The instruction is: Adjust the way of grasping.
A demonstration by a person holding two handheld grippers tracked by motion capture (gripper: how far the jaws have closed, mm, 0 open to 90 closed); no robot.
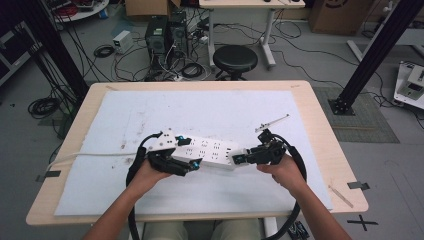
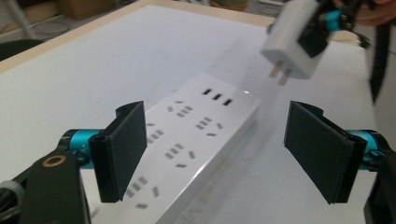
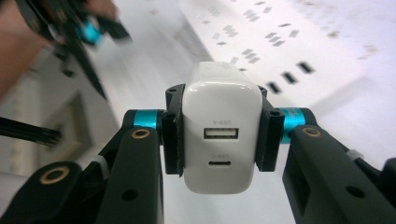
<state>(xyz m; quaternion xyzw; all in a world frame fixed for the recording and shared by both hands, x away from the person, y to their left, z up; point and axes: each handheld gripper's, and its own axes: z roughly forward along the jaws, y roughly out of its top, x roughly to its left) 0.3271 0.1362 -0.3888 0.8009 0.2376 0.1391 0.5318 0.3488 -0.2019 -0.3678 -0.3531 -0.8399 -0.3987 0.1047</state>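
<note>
1. One white power strip (image 1: 210, 150) is seen lying flat on the white mat (image 1: 225, 107) that covers the wooden table (image 1: 320, 120); its white cord (image 1: 85, 156) is led off toward the table's left edge.
2. One white charger (image 3: 221, 135) is clamped between the jaws of the right gripper (image 3: 221, 140), which are closed narrow on its two sides; one USB-A port and one USB-C port are shown on its rear face.
3. In the left gripper view the charger (image 2: 293, 39) is held in the air above and beyond the far end of the strip (image 2: 187, 140), apart from it, with two flat prongs pointing down.
4. The left gripper (image 2: 215, 154) is held with its jaws spread wide over the strip, one on either side, and nothing is pressed by the pads.
5. Three narrow slots in a row are counted at the strip's far end, with several socket groups behind them.
6. One thin metal rod (image 1: 272, 122) is seen on the mat beyond the right gripper (image 1: 239, 158).
7. One black stool (image 1: 235, 60) and tangled cables (image 1: 170, 65) are seen on the floor past the table.
</note>
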